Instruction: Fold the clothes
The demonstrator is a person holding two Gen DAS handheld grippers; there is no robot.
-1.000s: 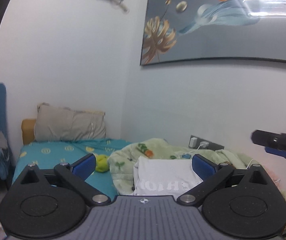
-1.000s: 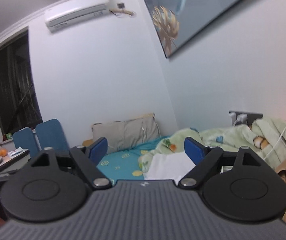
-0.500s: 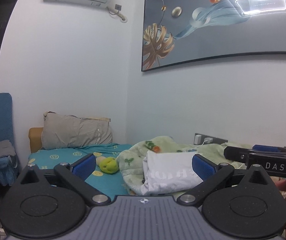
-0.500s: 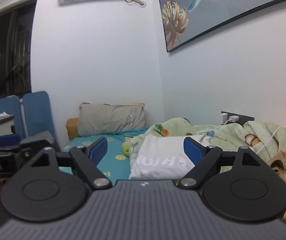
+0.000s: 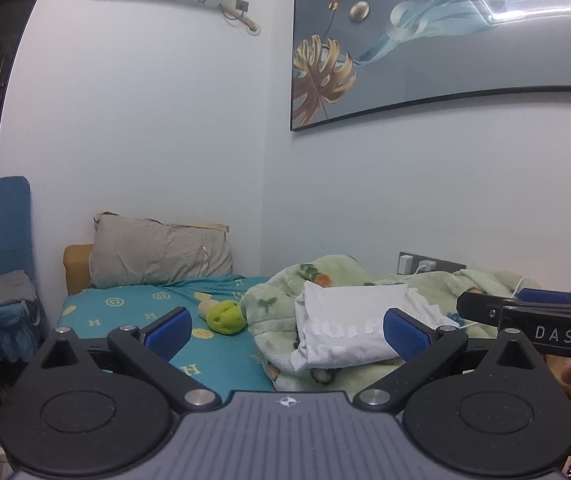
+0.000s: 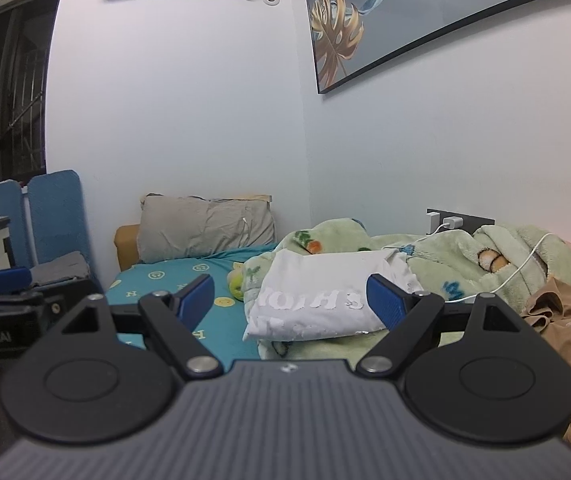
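Note:
A white folded garment (image 5: 349, 320) with pale printed letters lies on a green fleece blanket (image 5: 281, 300) on the bed. My left gripper (image 5: 285, 334) hovers in front of it, open, its blue pads (image 5: 167, 332) wide apart with nothing between them. The right wrist view shows the same white garment (image 6: 317, 300) ahead of my right gripper (image 6: 291, 302), which is also open and empty. A crumpled tan garment (image 6: 565, 340) lies at the right. Each gripper's black body shows at the edge of the other's view.
A teal sheet (image 5: 133, 312) covers the bed, with a grey pillow (image 5: 157, 252) at its head and a yellow-green plush toy (image 5: 225, 316). A white charger cable (image 6: 525, 264) runs from a wall socket (image 6: 449, 224) across the blanket. Blue chairs (image 6: 53, 216) stand at the left.
Both grippers have sunk toward the bed, so the white garment now sits level with the fingertips. The right view has rolled upright. The jaws have stayed as wide as before.

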